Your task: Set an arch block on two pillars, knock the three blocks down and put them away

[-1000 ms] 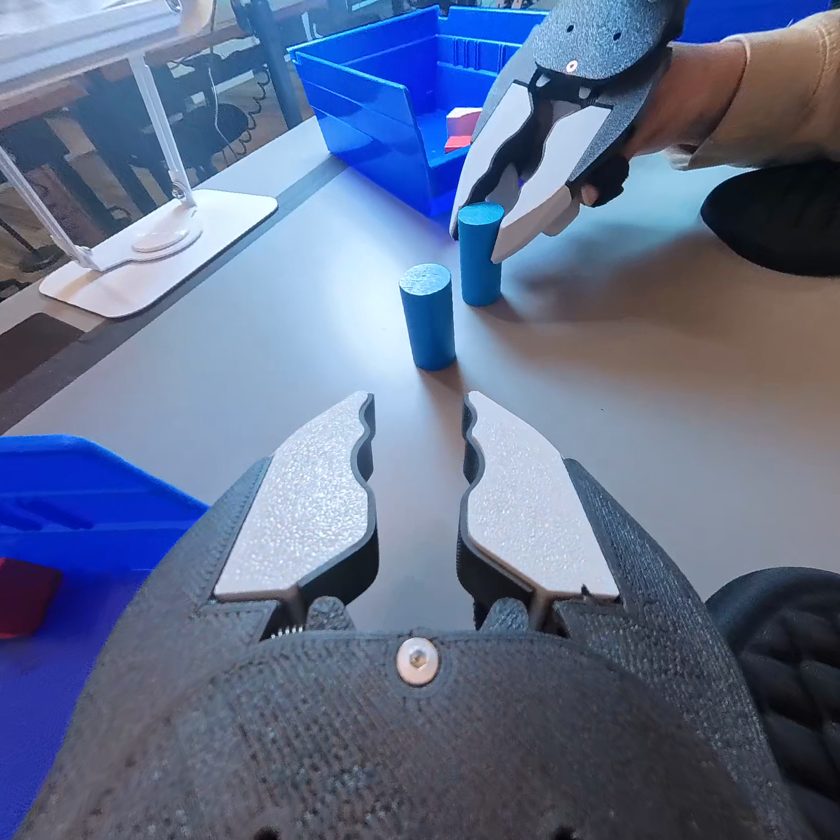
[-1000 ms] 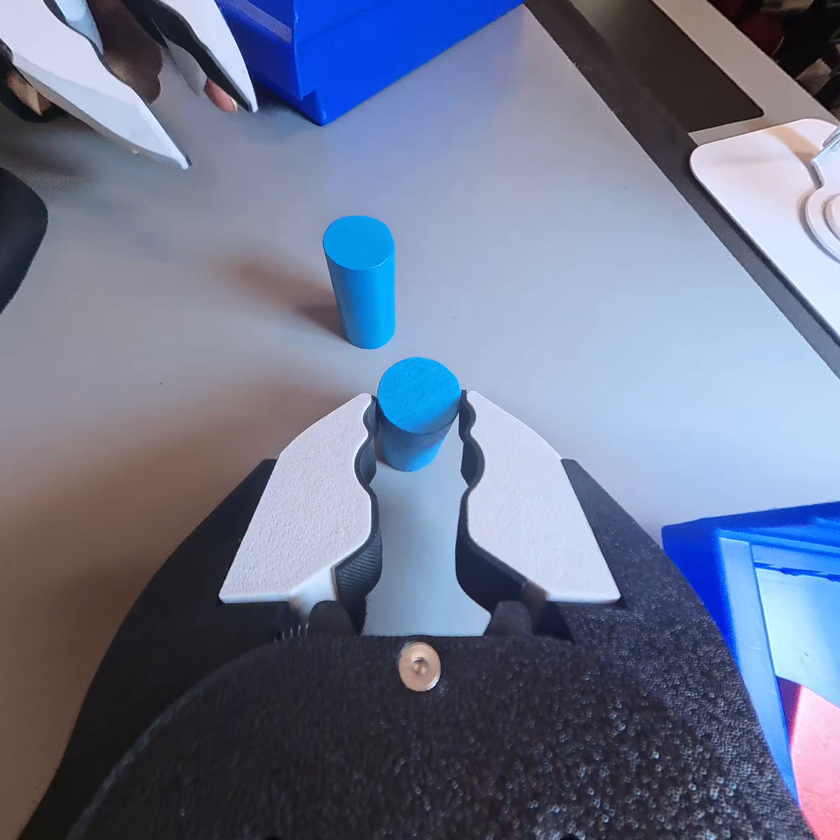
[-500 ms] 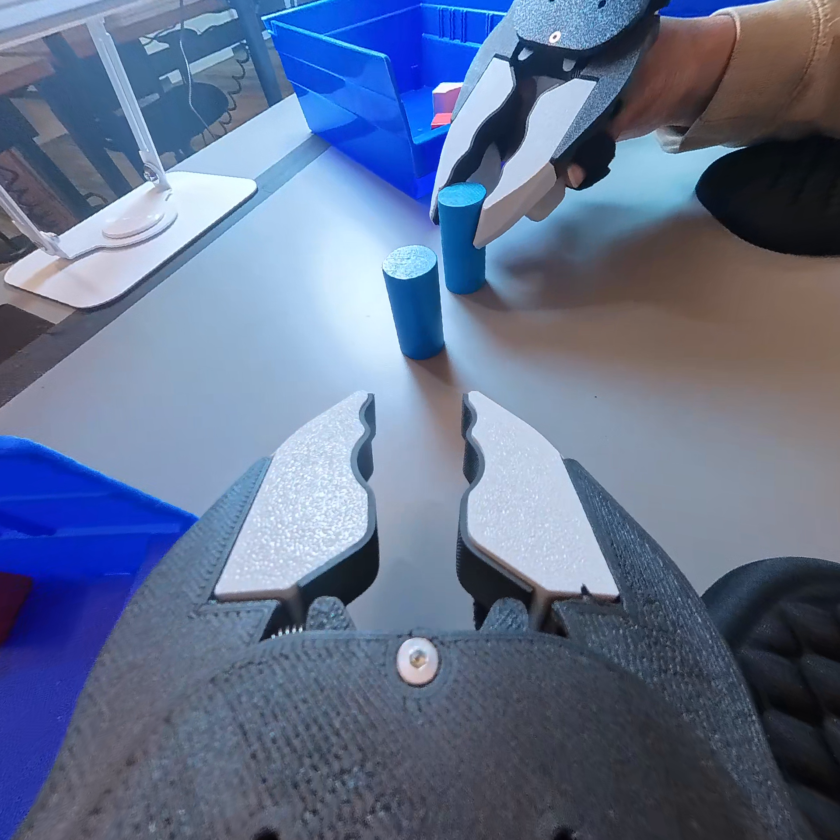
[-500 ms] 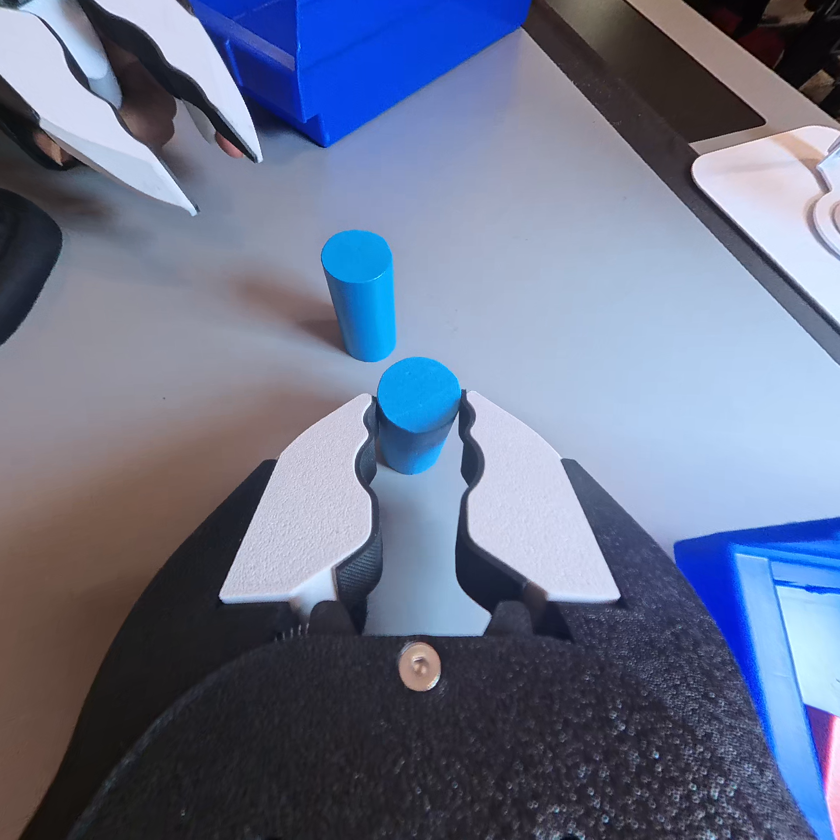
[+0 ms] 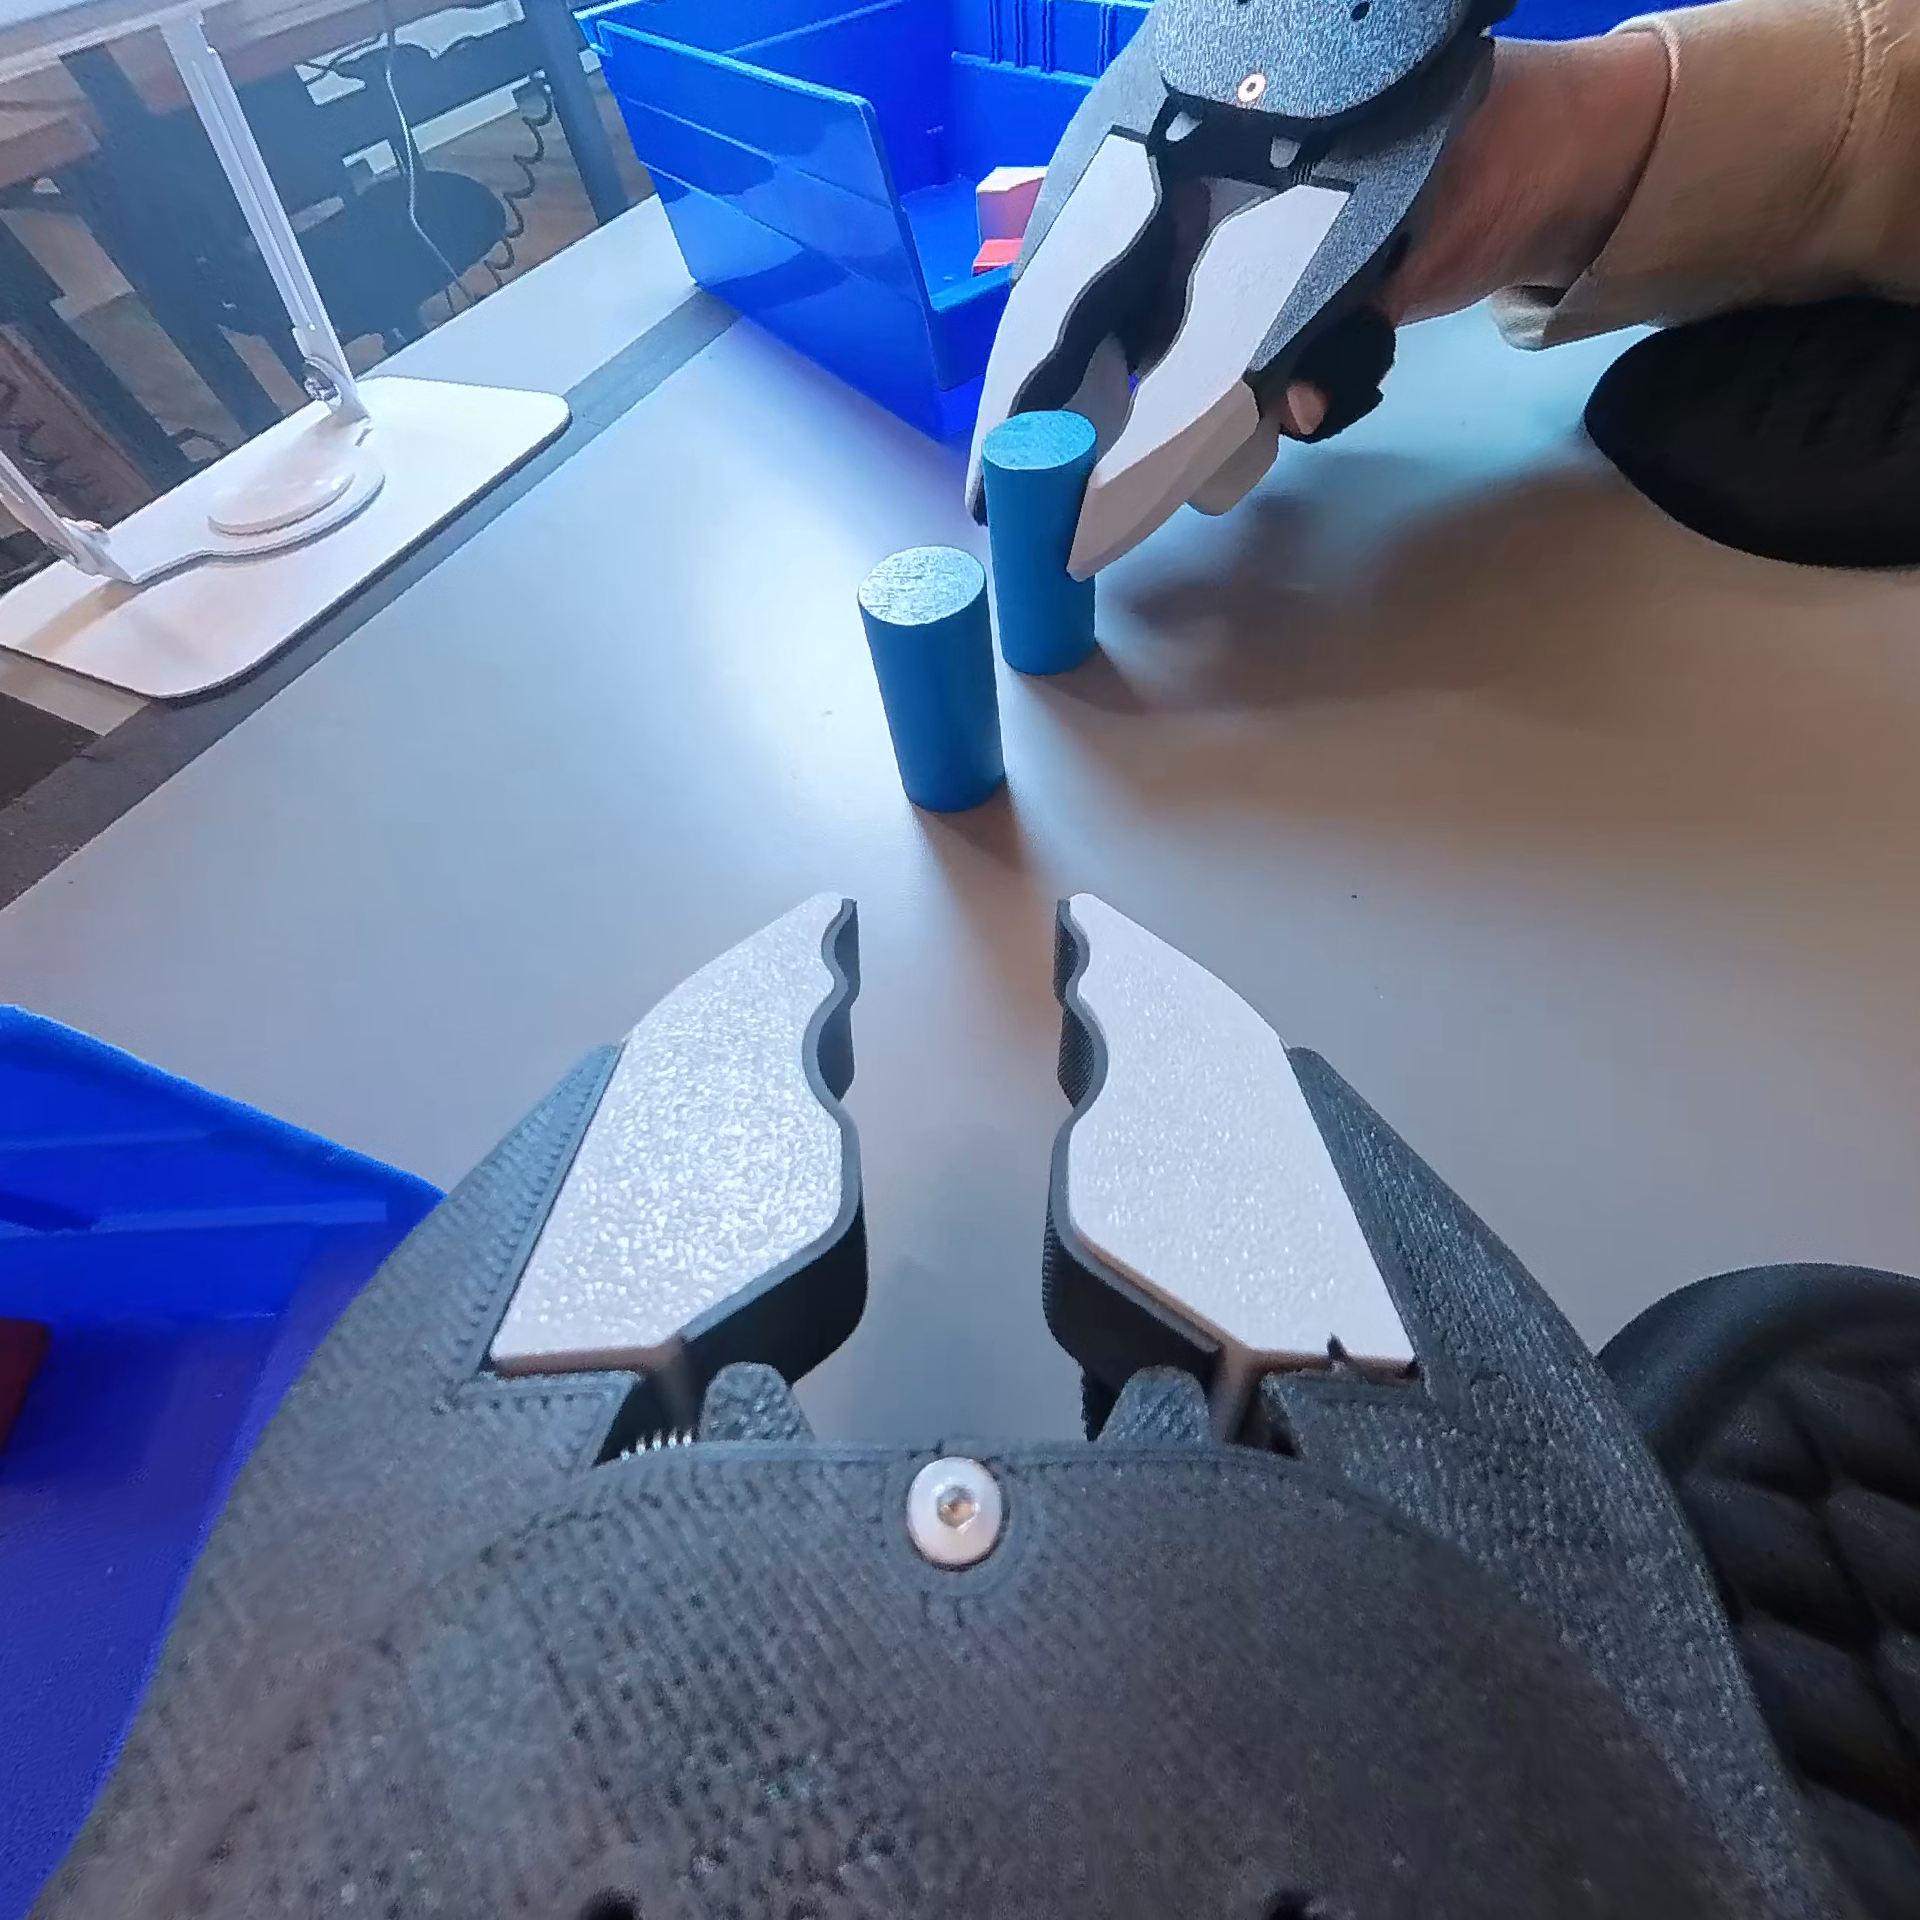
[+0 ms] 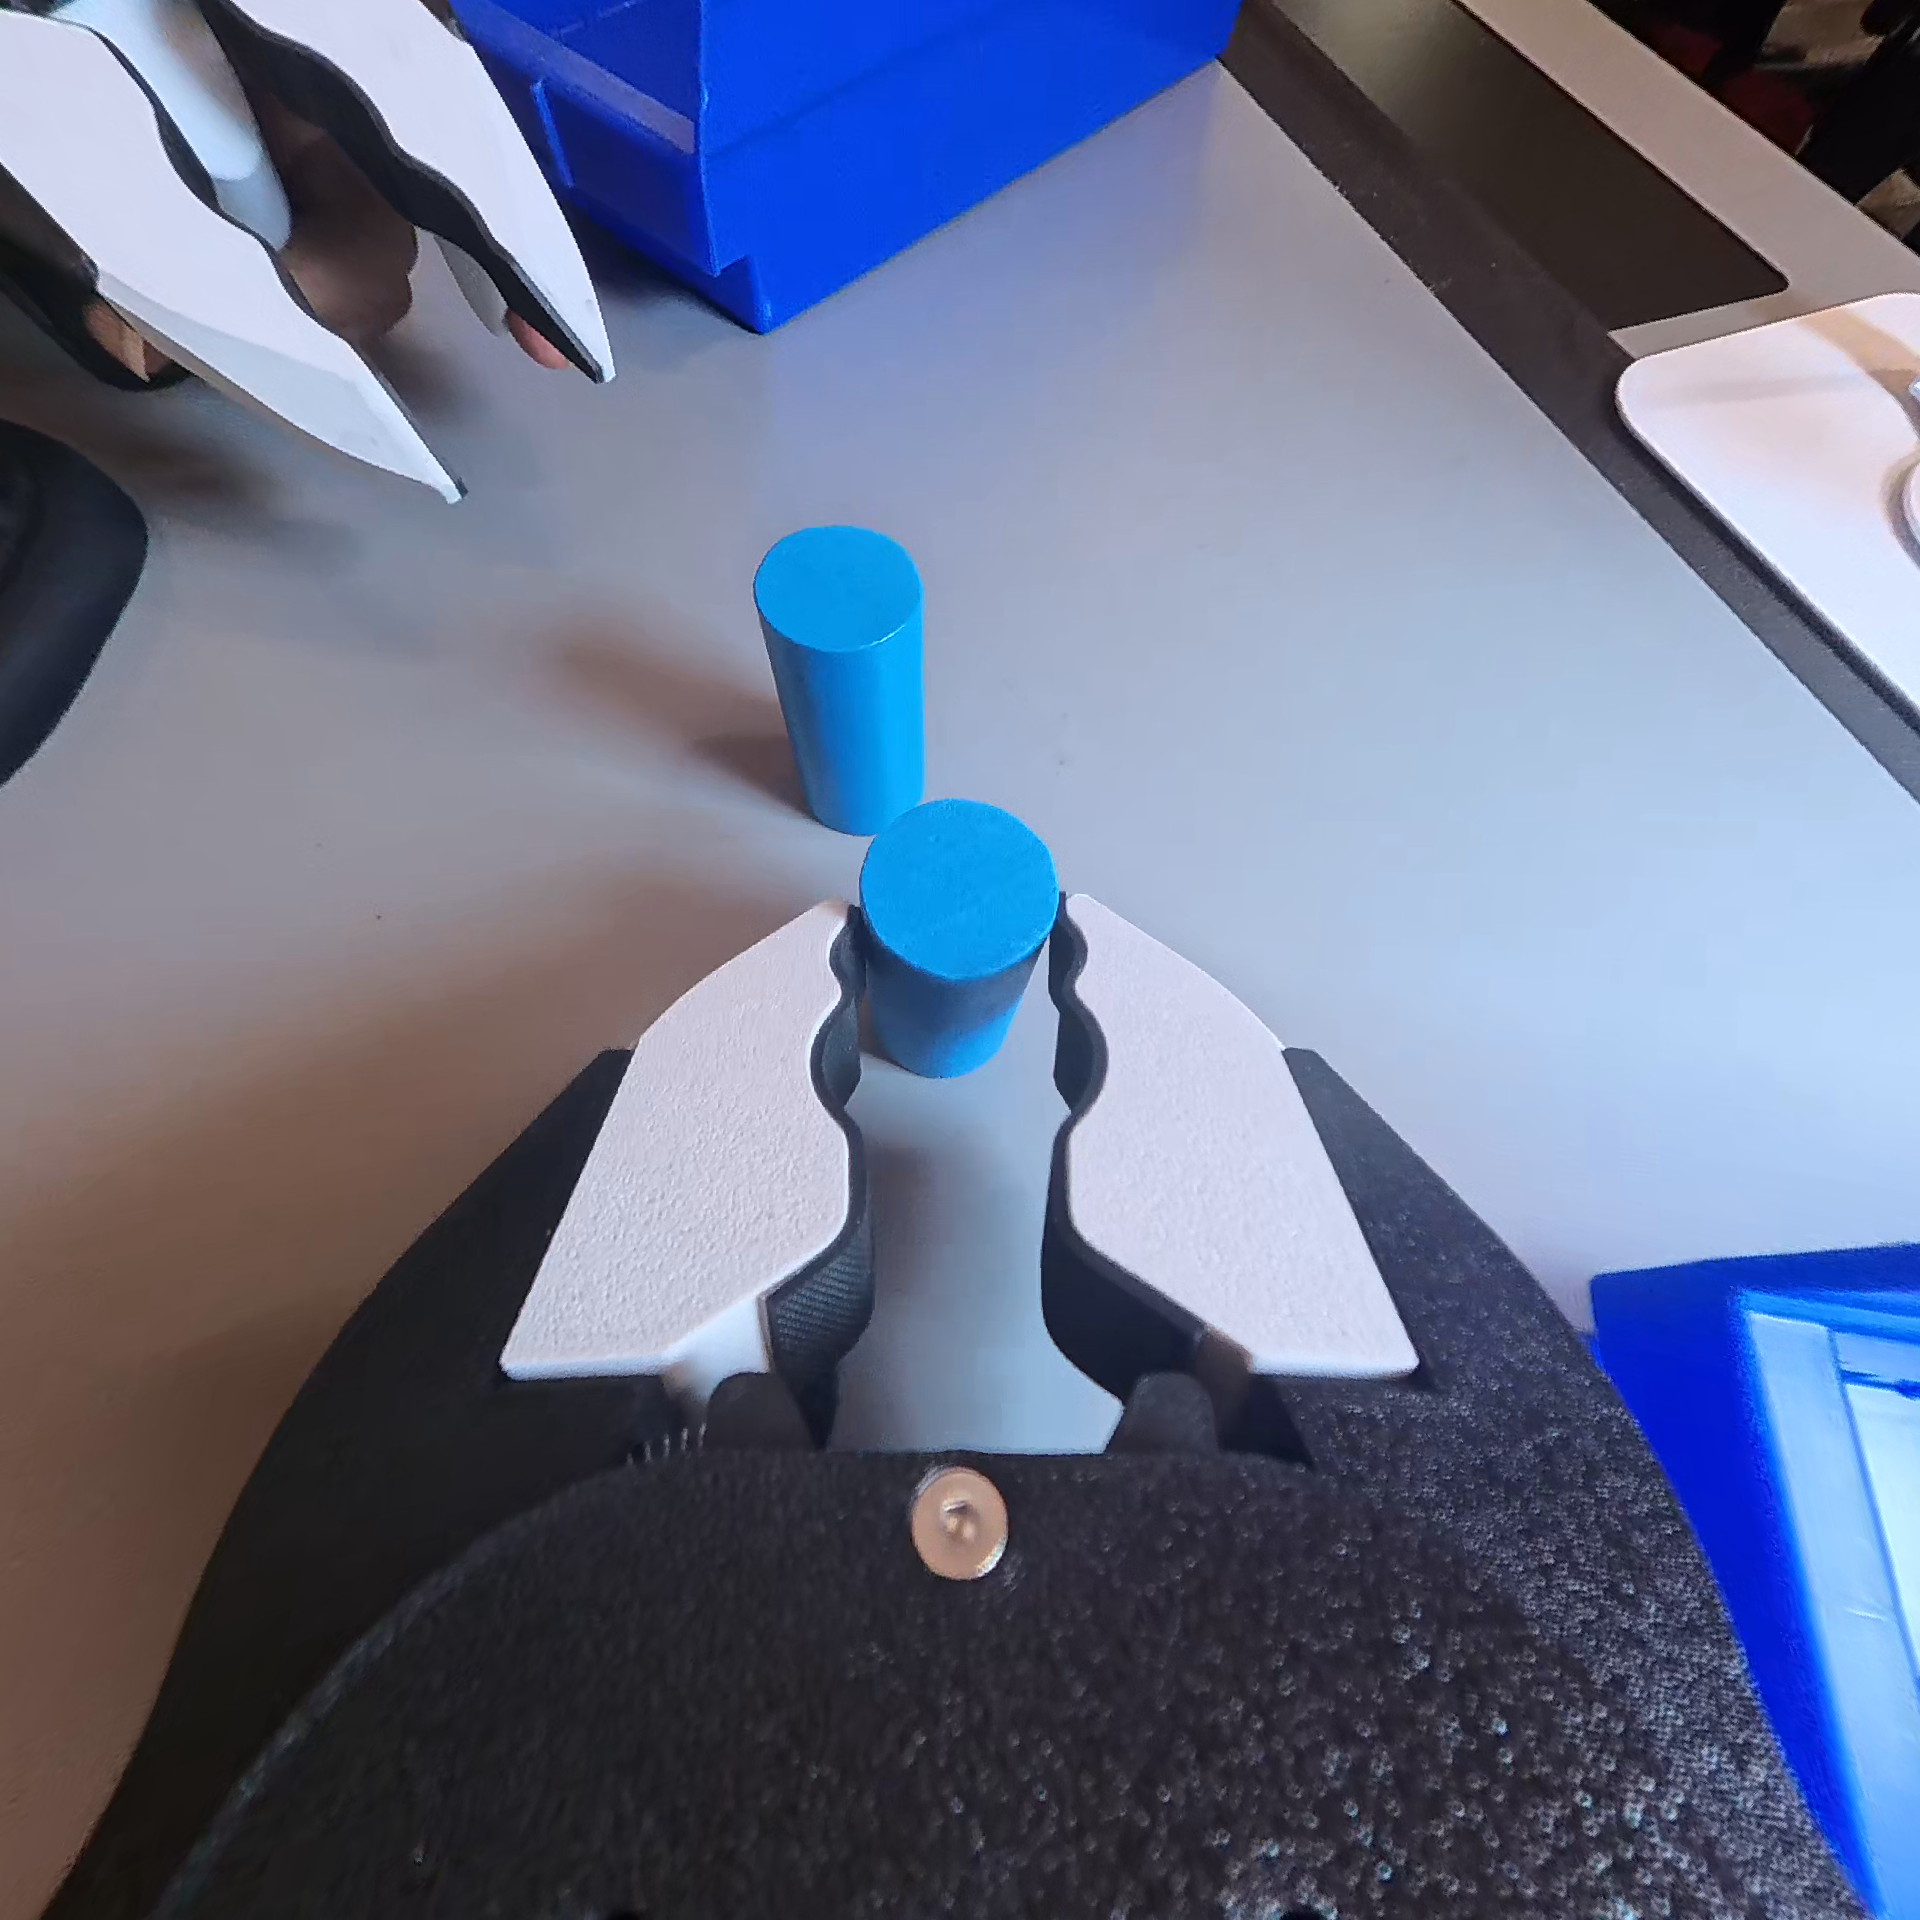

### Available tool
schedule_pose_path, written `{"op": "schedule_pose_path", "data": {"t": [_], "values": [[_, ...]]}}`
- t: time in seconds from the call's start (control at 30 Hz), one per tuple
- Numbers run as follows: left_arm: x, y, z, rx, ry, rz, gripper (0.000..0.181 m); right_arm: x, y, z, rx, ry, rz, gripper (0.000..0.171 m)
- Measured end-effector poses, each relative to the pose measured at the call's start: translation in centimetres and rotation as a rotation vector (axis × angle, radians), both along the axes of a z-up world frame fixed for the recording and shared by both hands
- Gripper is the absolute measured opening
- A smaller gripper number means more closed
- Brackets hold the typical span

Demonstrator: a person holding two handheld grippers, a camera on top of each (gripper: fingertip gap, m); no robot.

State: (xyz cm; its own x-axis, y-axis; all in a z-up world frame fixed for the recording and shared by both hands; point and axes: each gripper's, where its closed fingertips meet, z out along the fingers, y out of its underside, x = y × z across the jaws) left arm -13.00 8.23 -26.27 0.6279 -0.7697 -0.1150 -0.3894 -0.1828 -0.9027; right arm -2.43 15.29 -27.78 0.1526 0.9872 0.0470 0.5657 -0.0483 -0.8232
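Two blue cylinder pillars stand close together on the grey table. The free pillar (image 5: 935, 696) (image 6: 842, 707) stands alone. My right gripper (image 6: 956, 909) is shut on the top of the other pillar (image 6: 951, 956), whose base is at the table surface. In the left wrist view this gripper (image 5: 1029, 535) and its pillar (image 5: 1039, 582) sit just behind the free pillar. My left gripper (image 5: 956, 914) is open and empty, a short way in front of the free pillar. It shows at the top left of the right wrist view (image 6: 525, 436). No arch block is clearly in view.
A blue bin (image 5: 831, 208) at the far side holds red and pink blocks (image 5: 1003, 223). Another blue bin (image 5: 156, 1195) (image 6: 831, 156) is beside my left gripper. A white lamp base (image 5: 312, 499) (image 6: 1787, 436) sits at the table edge. Dark padded objects (image 5: 1766, 447) lie to the right. Tip to tip, the grippers are about 15 cm apart.
My right gripper has brought its pillar closer to the free pillar. My left gripper has stayed open and edged toward the pillars.
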Motion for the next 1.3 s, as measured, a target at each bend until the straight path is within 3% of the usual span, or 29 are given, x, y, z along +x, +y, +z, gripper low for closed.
{"op": "schedule_pose_path", "data": {"t": [0.2, 0.37, 0.93, 1.07, 1.17, 1.3], "values": [[0.0, 0.0, 0.0, 0.002, 0.001, 0.0, 0.036, 0.0, -0.2, 0.0, -0.002, 0.009, 0.008, 0.041], [0.0, 0.0, 0.0, 0.002, 0.001, 0.001, 0.036, 0.3, -0.1, -0.1, 0.011, -0.006, 0.004, 0.034], [0.2, -0.2, -0.3, -0.005, 0.007, -0.007, 0.036, -0.1, -0.2, -0.2, 0.004, -0.006, 0.006, 0.033], [0.1, -0.1, -0.1, 0.004, 0.006, -0.001, 0.035, -0.1, -0.4, 0.2, -0.01, 0.016, 0.012, 0.045], [-0.9, 0.3, 1.8, 0.064, -0.024, 0.05, 0.029, 0.3, -0.5, 2.6, 0.014, 0.087, -0.006, 0.057], [-5.8, 2.1, 7.4, 0.172, -0.106, 0.244, 0.032, 2.0, -0.9, 6.0, 0.086, 0.171, -0.048, 0.059]]}}
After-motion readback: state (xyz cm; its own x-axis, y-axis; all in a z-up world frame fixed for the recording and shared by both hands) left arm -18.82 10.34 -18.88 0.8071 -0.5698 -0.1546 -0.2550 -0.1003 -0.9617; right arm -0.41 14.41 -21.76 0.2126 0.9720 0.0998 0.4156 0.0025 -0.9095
